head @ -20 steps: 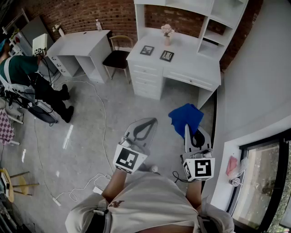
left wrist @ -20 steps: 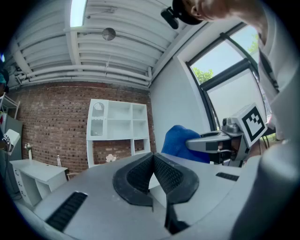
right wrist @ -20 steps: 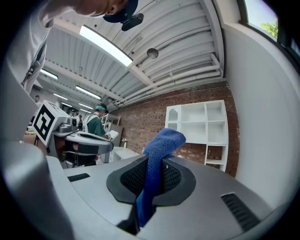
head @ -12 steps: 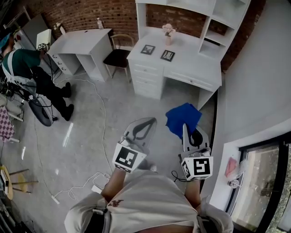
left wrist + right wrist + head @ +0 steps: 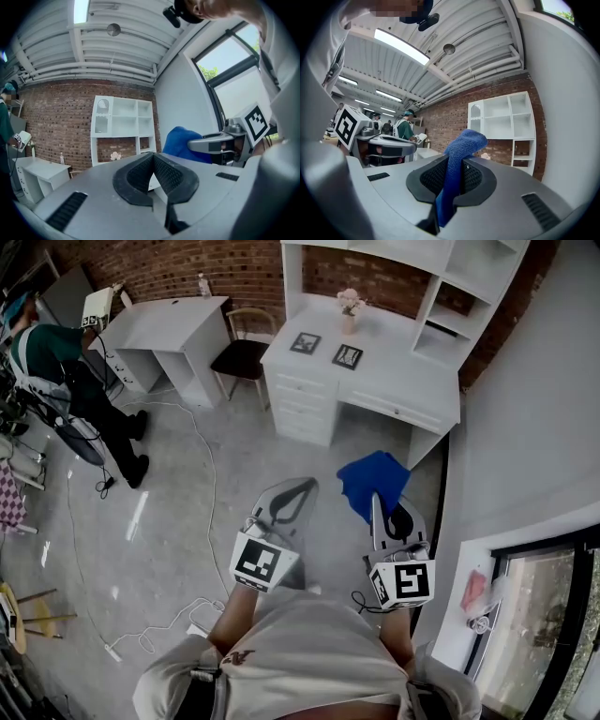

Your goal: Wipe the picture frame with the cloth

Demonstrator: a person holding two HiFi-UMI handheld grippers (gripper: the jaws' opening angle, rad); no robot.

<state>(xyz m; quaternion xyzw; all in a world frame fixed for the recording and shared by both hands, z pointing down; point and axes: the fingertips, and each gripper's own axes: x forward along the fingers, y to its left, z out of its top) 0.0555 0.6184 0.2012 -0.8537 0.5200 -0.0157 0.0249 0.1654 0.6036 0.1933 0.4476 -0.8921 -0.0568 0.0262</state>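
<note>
Two grippers, one cloth.
My right gripper [image 5: 451, 165] clamps the blue cloth [image 5: 465, 140] between its jaws; left gripper [image 5: 153, 161] closed, empty; picture frame [image 5: 349, 356] well ahead.

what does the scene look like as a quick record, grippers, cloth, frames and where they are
left gripper: jaws together, nothing between them
right gripper: jaws shut on the blue cloth, which sticks up past them
picture frames: left frame and right frame, both on the white desk
also on desk: flower vase, behind the frames
cloth to frames: apart; the cloth is held over the floor, short of the desk
wiping: not yet begun
</note>
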